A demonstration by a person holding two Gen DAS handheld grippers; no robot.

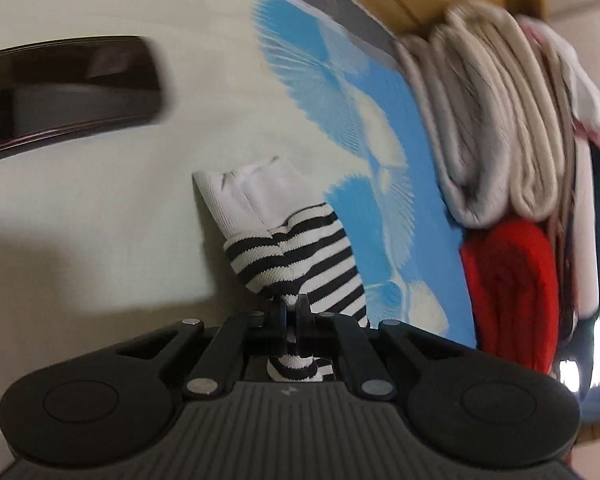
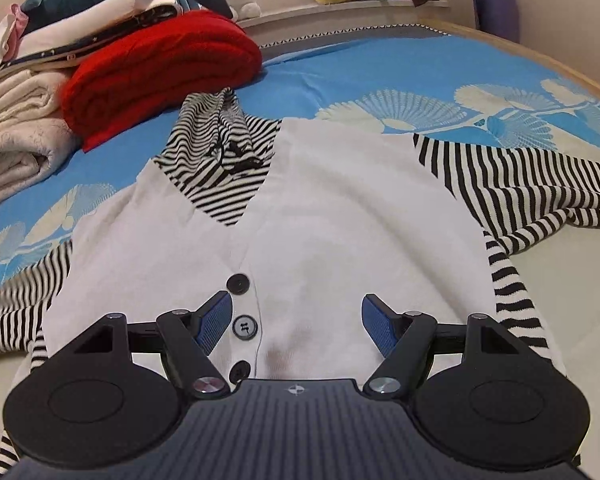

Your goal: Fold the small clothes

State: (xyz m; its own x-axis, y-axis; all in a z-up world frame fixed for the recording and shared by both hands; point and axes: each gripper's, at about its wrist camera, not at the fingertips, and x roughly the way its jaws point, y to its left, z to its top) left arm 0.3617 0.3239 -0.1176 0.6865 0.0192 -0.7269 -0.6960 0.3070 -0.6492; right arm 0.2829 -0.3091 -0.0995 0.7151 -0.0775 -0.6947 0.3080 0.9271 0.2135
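While my left gripper [image 1: 291, 312] is clenched on the striped sleeve [image 1: 300, 264], its white cuff [image 1: 248, 196] hangs beside the folded pile [image 1: 496, 120]. Right view: my right gripper [image 2: 296, 324] gapes over the cardigan [image 2: 320, 220], spread flat just beside the red sweater [image 2: 160, 68].

A white buttoned cardigan [image 2: 320, 220] with black-striped sleeves [image 2: 540, 200] lies flat, front up.
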